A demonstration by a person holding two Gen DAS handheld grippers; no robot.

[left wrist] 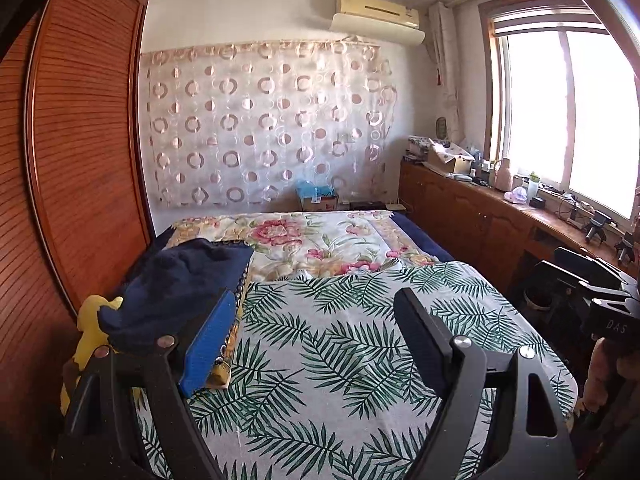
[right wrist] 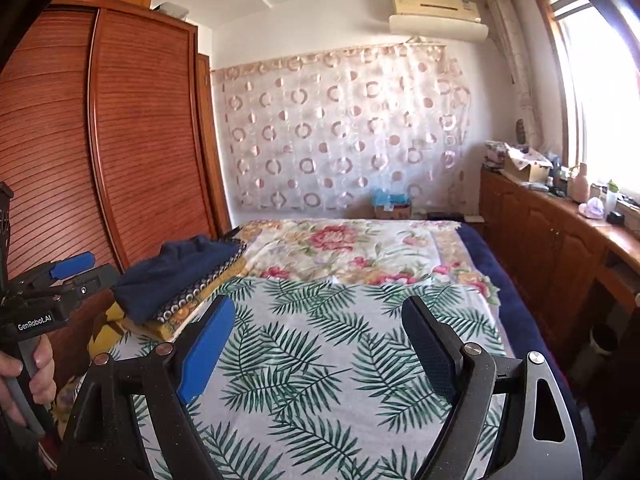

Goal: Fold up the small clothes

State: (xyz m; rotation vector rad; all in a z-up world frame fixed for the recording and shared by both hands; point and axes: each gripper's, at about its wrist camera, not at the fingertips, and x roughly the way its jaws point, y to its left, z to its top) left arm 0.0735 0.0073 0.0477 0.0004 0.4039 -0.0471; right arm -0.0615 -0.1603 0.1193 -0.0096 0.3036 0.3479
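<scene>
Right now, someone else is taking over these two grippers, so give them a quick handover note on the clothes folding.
Left gripper: jaws open, nothing between them.
Right gripper: jaws open, empty.
Both are above the palm-leaf sheet, which has no garment spread on it.
A navy garment lies bunched on a stack of patterned and yellow cloth at the bed's left edge, by the wardrobe.
Done: cannot tell whether the lower pieces are already folded.
Left: the navy garment looks unfolded; likely pick it up, spread it, fold it.
</scene>
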